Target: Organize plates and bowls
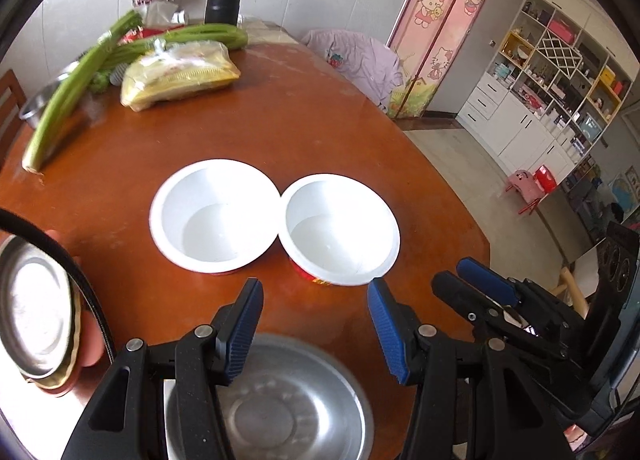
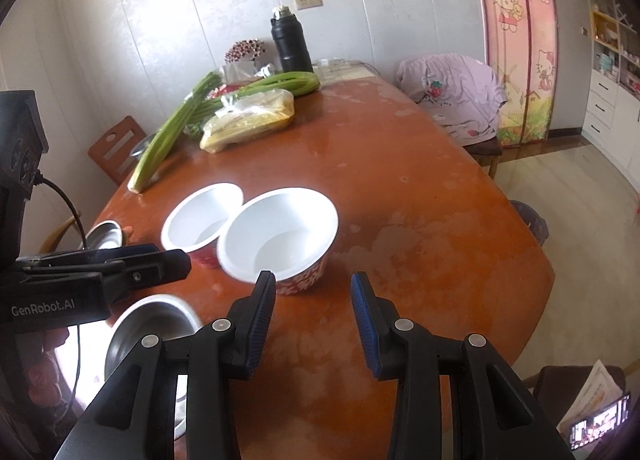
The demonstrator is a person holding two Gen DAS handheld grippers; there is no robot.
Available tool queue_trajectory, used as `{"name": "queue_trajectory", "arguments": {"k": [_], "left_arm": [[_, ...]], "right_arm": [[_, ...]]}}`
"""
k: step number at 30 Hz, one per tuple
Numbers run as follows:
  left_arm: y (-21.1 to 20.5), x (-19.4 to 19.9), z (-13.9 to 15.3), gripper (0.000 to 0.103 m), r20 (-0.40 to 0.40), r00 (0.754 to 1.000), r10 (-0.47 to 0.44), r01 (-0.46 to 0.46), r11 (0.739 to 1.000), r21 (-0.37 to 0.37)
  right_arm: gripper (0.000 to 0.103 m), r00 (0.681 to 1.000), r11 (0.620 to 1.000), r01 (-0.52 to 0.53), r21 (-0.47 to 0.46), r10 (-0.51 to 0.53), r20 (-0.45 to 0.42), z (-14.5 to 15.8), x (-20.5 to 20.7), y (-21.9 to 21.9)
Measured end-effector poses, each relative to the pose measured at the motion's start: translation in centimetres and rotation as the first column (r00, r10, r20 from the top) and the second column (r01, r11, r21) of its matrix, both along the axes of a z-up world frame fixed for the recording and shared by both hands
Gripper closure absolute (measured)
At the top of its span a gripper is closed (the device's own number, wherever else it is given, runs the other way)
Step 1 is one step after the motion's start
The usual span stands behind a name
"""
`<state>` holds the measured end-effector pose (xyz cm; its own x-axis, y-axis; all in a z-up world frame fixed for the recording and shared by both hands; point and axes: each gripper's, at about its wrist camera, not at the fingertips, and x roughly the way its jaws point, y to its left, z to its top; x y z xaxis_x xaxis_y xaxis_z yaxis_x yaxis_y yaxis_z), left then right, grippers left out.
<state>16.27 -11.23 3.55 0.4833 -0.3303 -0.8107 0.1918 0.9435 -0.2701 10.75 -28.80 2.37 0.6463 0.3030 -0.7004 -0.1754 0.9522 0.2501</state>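
Two white bowls, a left bowl [image 1: 214,216] and a right bowl [image 1: 340,230], are set rim to rim near the middle of the tabletop [image 1: 280,108]. A steel dish [image 1: 276,404] lies at the near edge, under the left gripper [image 1: 316,298], whose jaws are held apart with nothing between them. The right gripper [image 2: 313,292] is likewise held apart and empty, just short of the right bowl. A second steel dish [image 1: 34,312] is seen at the left edge, with fingers behind it.

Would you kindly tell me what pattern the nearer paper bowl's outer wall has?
Red with white flowers on the paper bowl, seen best in the right wrist view.
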Motion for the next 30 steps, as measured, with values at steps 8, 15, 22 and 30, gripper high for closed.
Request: {"name": "queue_trajectory", "arguments": {"k": [8, 15, 22, 30], "left_arm": [[-0.7, 2.1, -1.9, 0.049, -0.07, 0.997, 0.016, -0.019, 0.999, -0.046], [-0.9, 3.3, -2.6, 0.049, -0.101, 0.994, 0.04, -0.048, 0.996, -0.08], [-1.4, 4.4, -3.3, 0.049, -0.123, 0.991, 0.046, -0.057, 0.994, -0.089], [-1.6, 5.5, -4.2, 0.055, -0.151, 0.987, 0.052, -0.068, 0.992, -0.103]], "right_arm": [[0.063, 1.0, 0.999, -0.021, -0.037, 0.021, -0.023, -0.8, 3.0, -0.2], [0.063, 0.997, 0.998, -0.044, -0.054, 0.041, -0.059, -2.3, 5.2, 0.0], [0.063, 0.993, 0.996, -0.075, -0.043, 0.071, -0.09, -3.4, 7.2, 0.3], [0.066, 0.985, 0.989, -0.14, -0.05, 0.134, -0.107, -4.2, 7.9, 2.1]]}}
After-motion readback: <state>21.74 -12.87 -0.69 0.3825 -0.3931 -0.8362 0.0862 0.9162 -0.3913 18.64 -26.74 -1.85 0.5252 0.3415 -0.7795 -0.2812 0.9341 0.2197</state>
